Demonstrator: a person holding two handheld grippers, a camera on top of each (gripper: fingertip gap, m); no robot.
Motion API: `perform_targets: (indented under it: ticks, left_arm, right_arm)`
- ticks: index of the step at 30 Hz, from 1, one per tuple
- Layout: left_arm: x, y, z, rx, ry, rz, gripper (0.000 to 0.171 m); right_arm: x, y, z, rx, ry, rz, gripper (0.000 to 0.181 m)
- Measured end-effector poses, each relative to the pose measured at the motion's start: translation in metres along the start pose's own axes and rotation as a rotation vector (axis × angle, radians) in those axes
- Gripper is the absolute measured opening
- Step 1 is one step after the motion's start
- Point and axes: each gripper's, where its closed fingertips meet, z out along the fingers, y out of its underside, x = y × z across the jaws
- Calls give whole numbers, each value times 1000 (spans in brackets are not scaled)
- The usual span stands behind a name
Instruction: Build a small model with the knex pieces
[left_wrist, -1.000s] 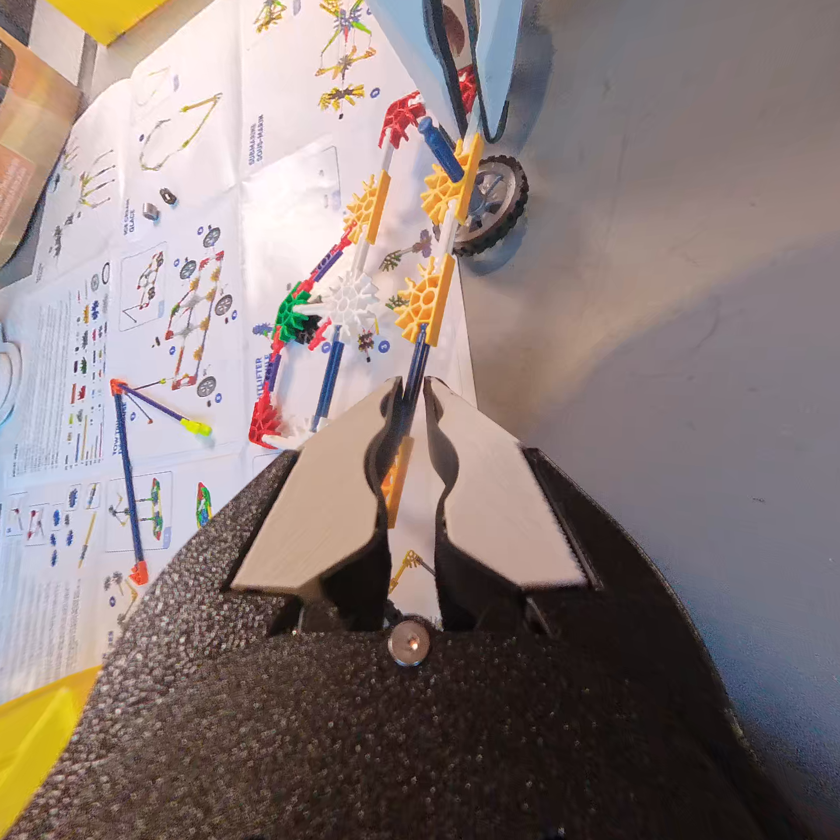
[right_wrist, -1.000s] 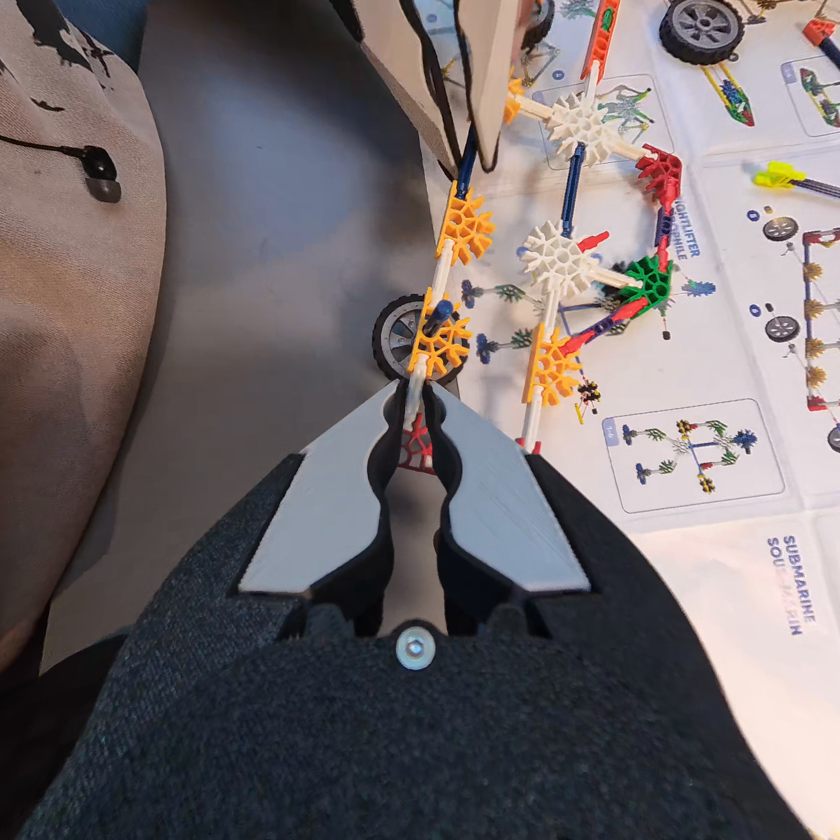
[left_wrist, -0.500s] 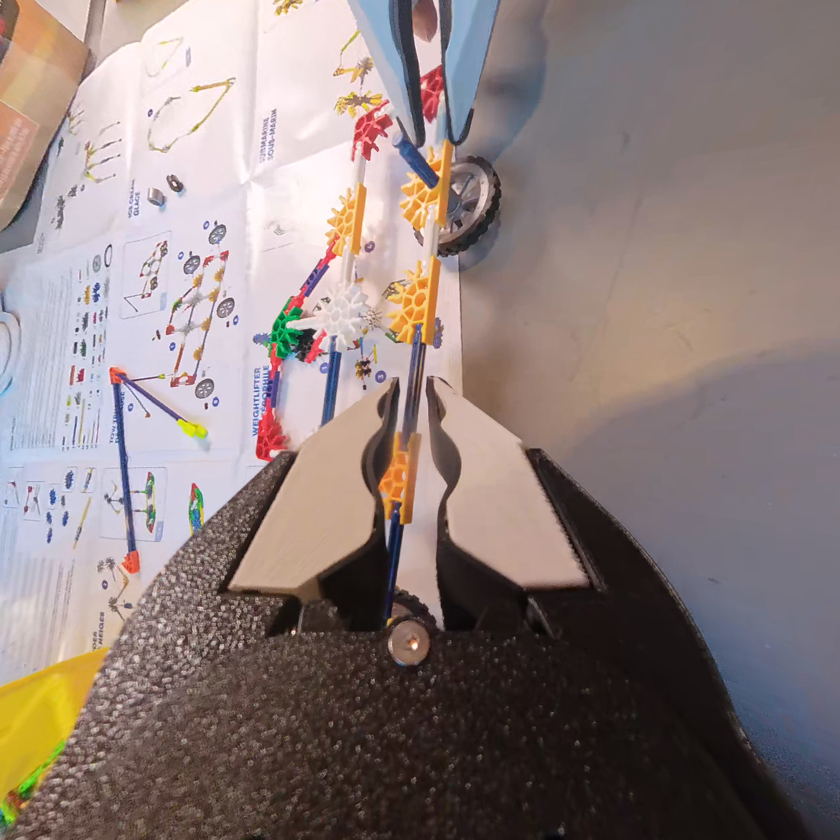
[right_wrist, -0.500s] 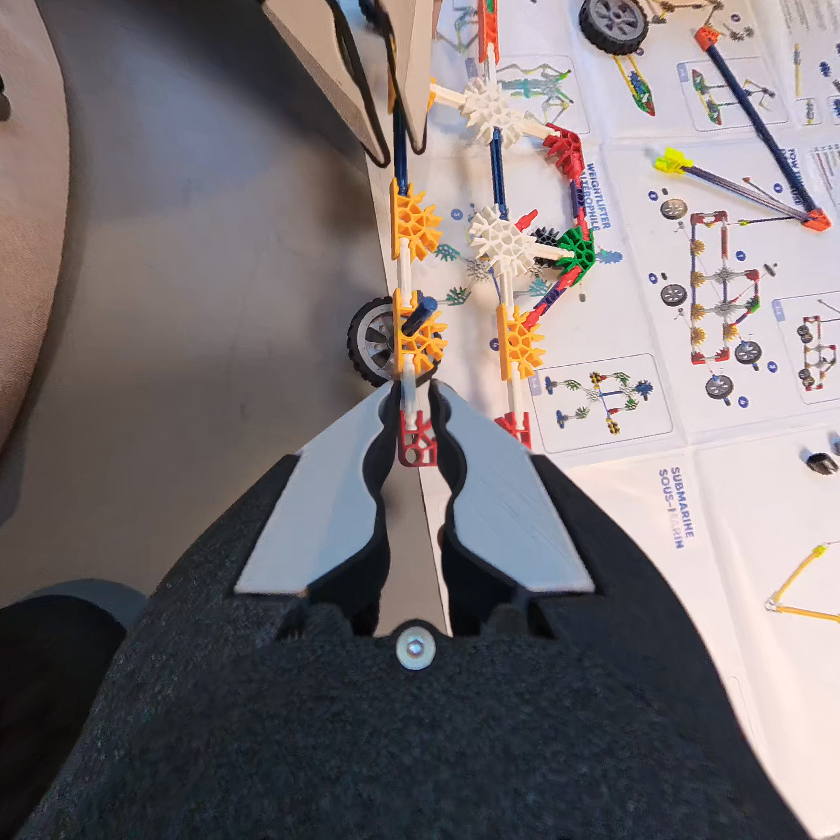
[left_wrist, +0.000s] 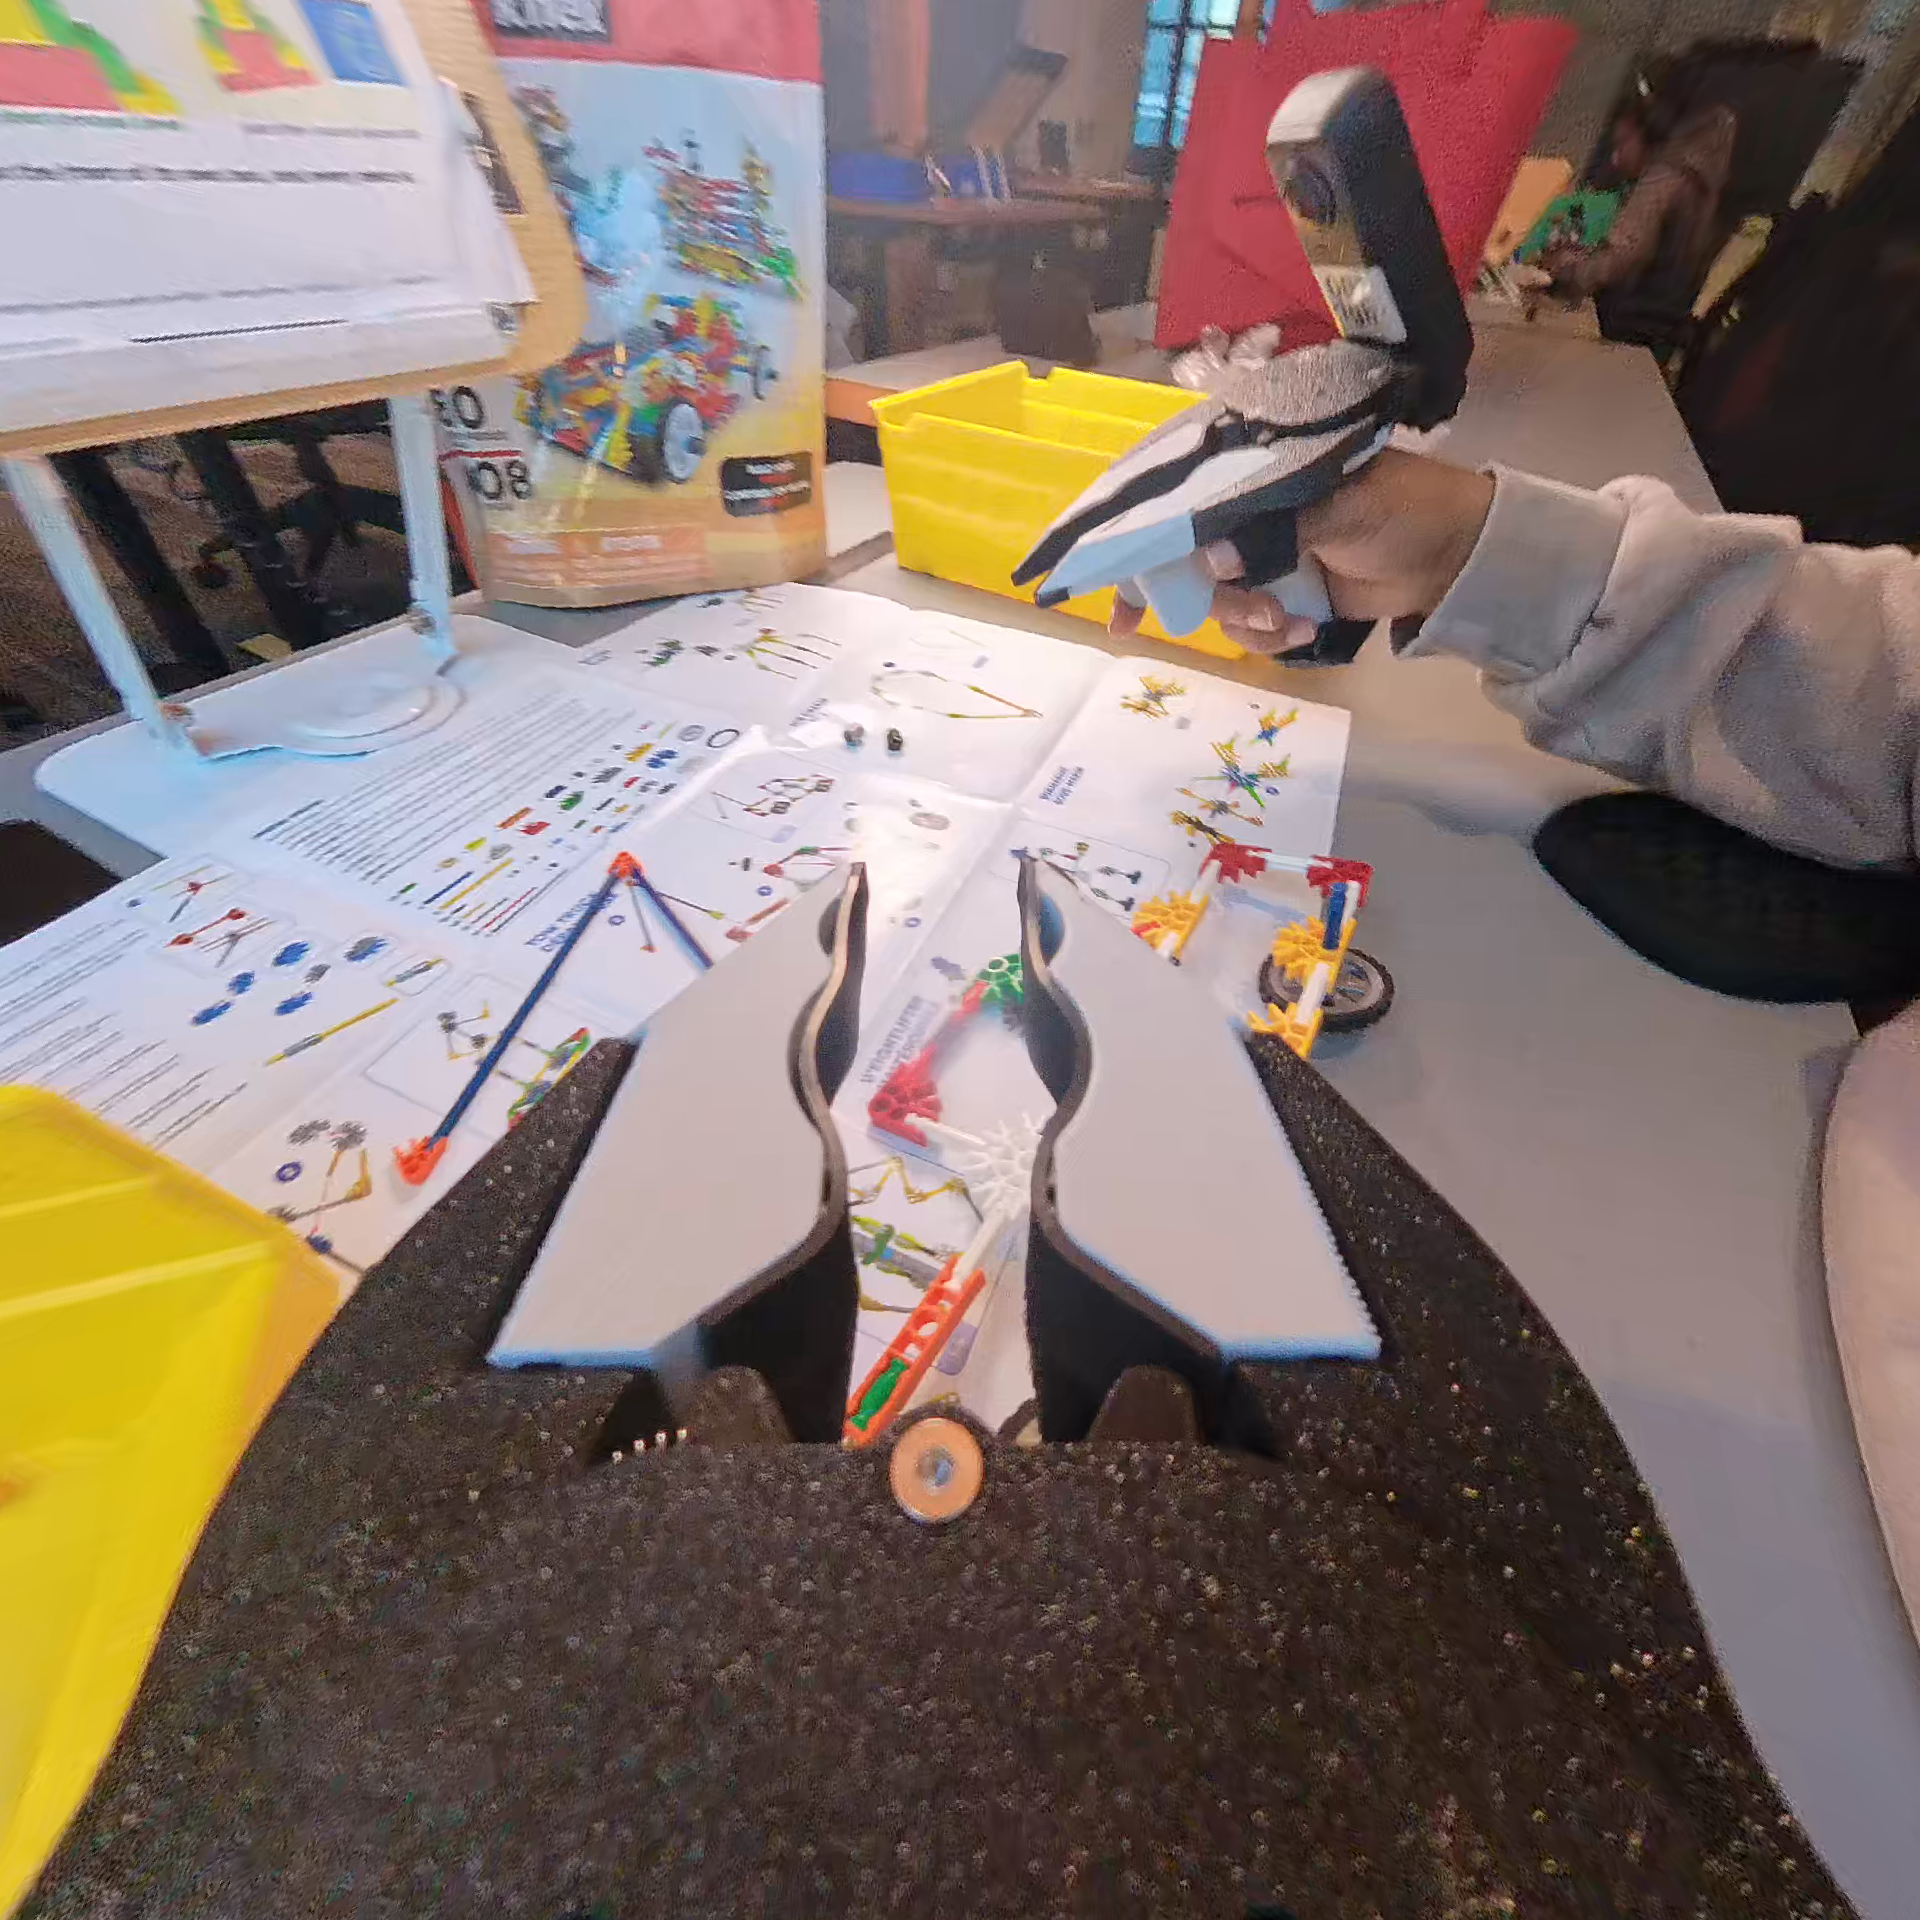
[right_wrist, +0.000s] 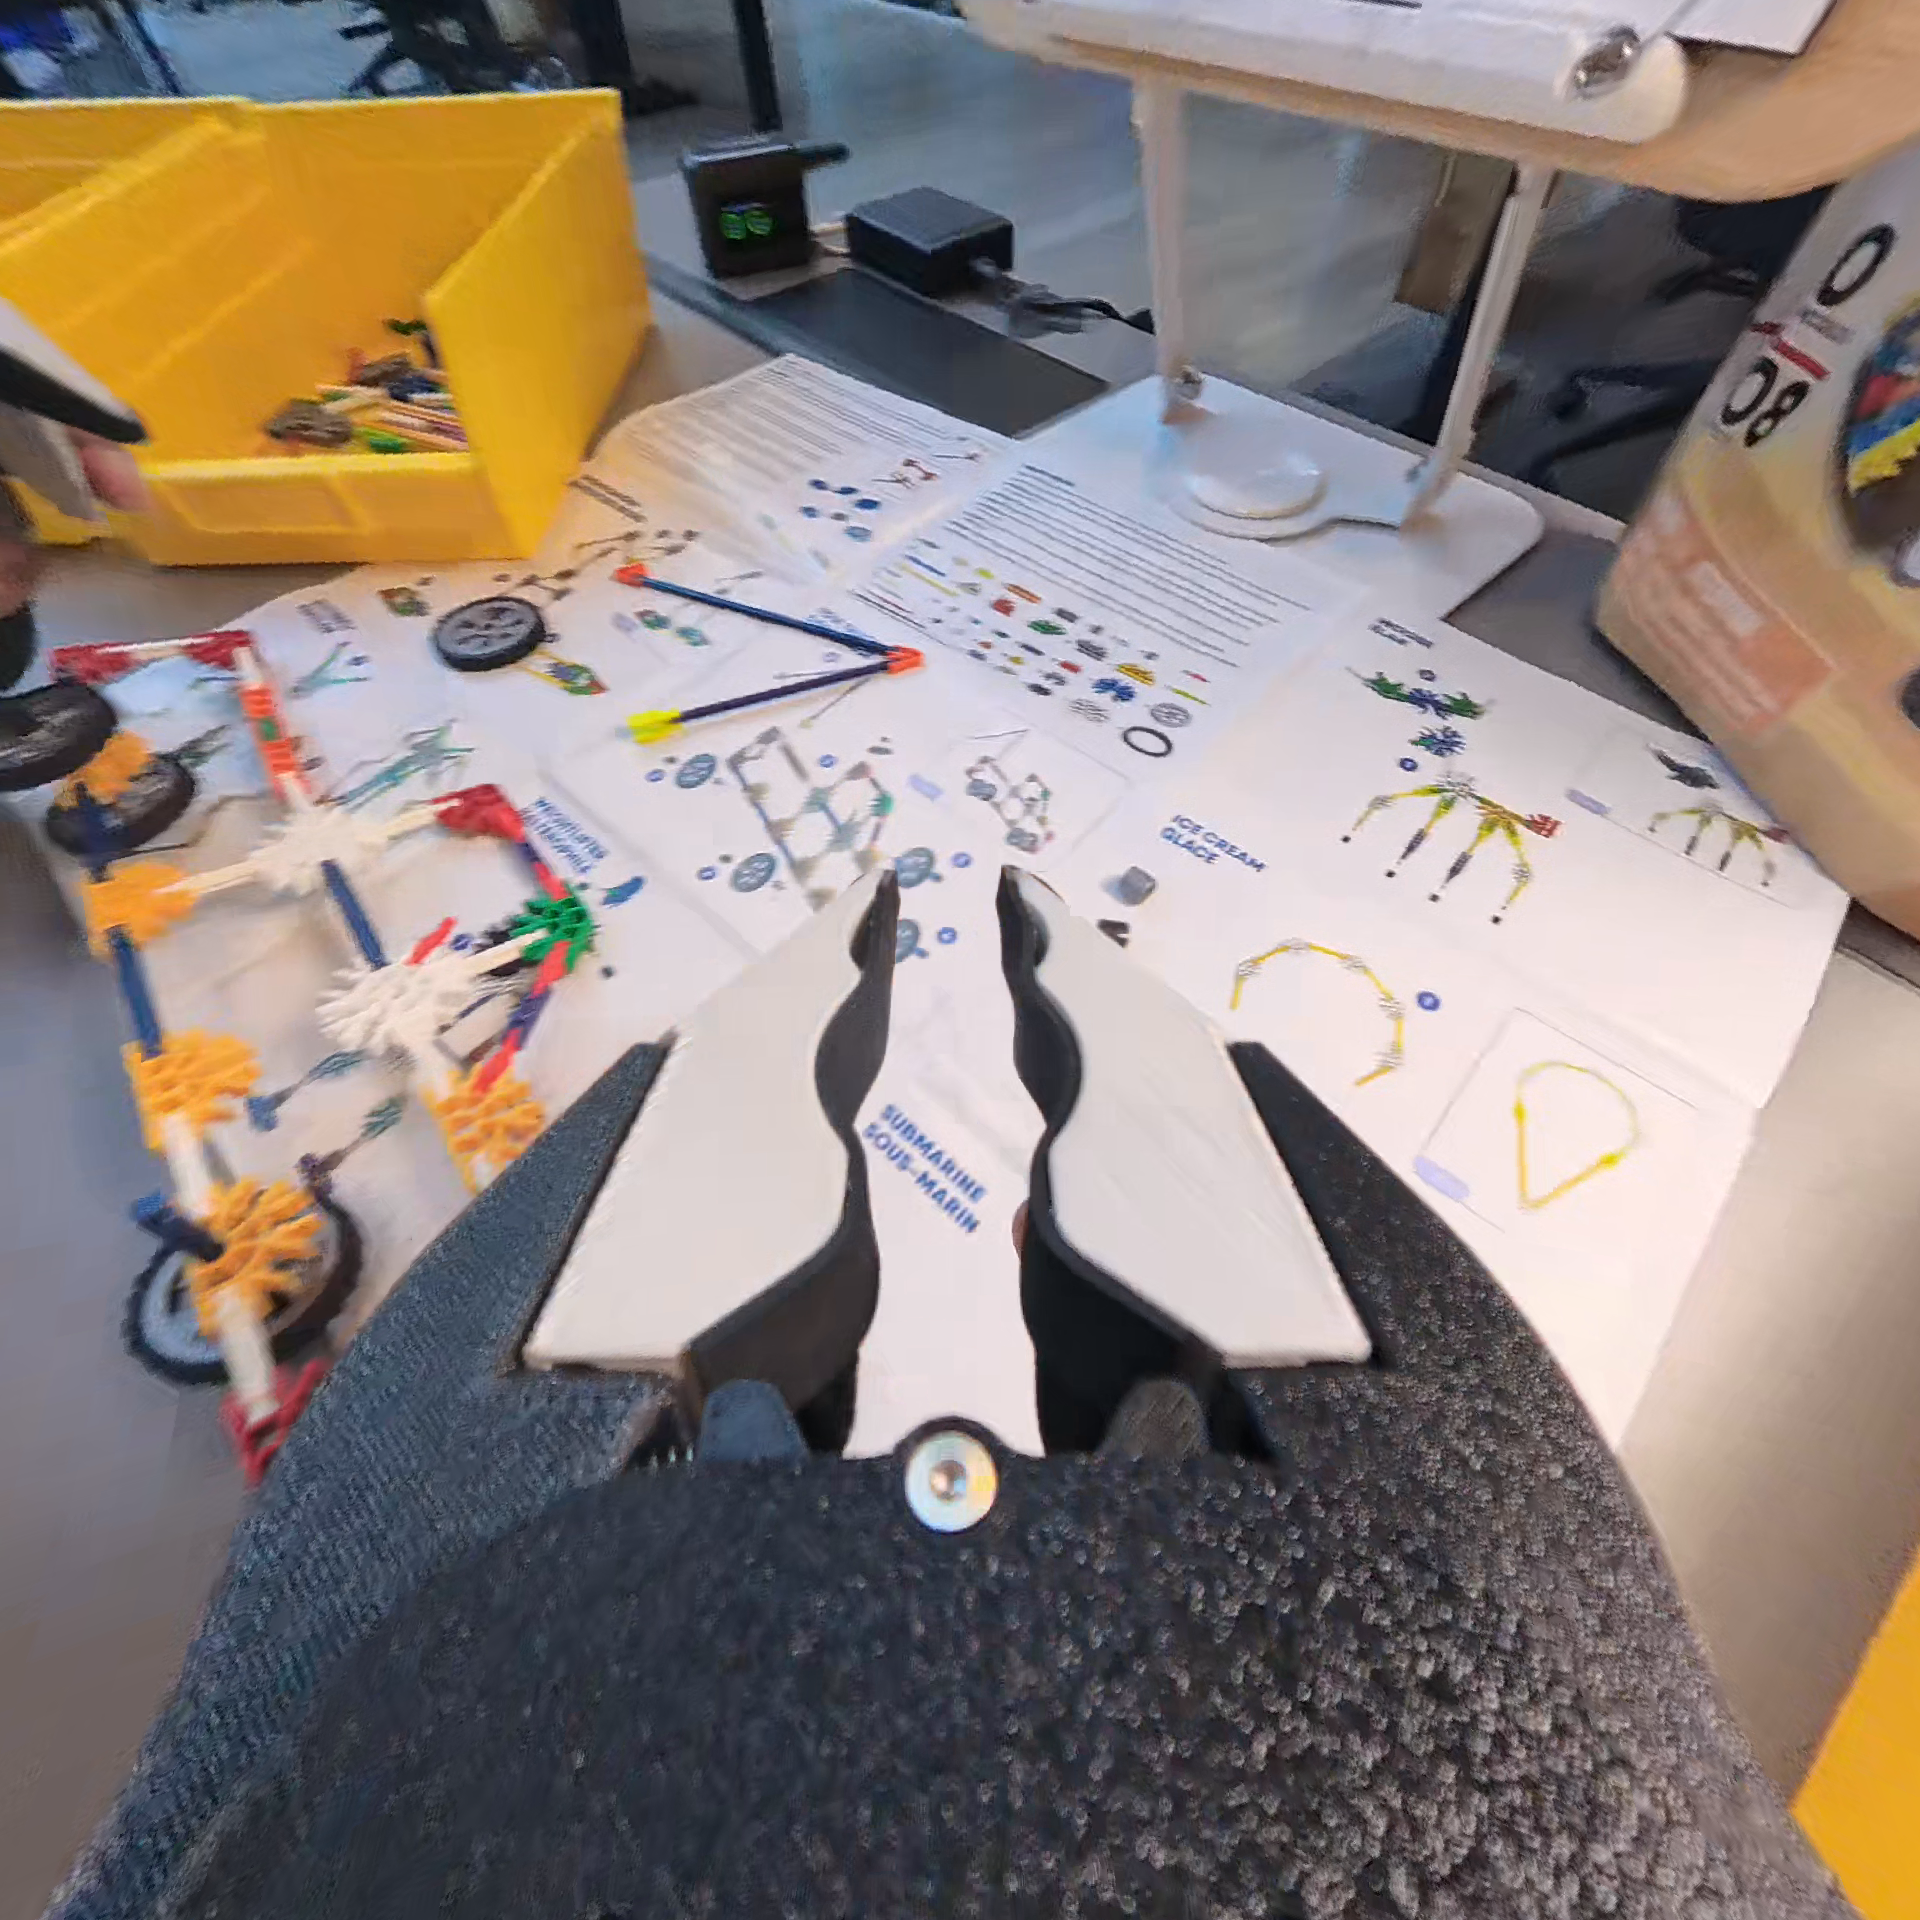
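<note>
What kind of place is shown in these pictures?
Probably a shared workshop or makerspace, at a toy-building table. A large instruction sheet covers the grey tabletop, a half-built rod-and-connector vehicle lies on it, and yellow parts bins stand nearby. More tables appear behind.

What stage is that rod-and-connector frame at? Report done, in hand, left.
Done: the frame lies joined on the instruction sheet, with a fitted wheel at its near end. In hand: nothing; left gripper and right gripper hang open above the sheet. Left, probably: a loose wheel and a blue-rod V lie unattached.
</note>
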Motion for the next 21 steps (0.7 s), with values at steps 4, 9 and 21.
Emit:
perform_targets:
  ticks: [4, 9, 21]
  left_arm:
    - [-26, -1, -12, 60, -83, -35, 25]
    - [-34, -6, -19, 104, -127, -11, 24]
    - [-26, -5, -16, 89, -116, 37, 21]
  right_arm:
    - [34, 14, 50, -125, 61, 48, 18]
    - [54, 50, 89, -352, 124, 65, 23]
    - [59, 53, 94, -399, 176, -81, 9]
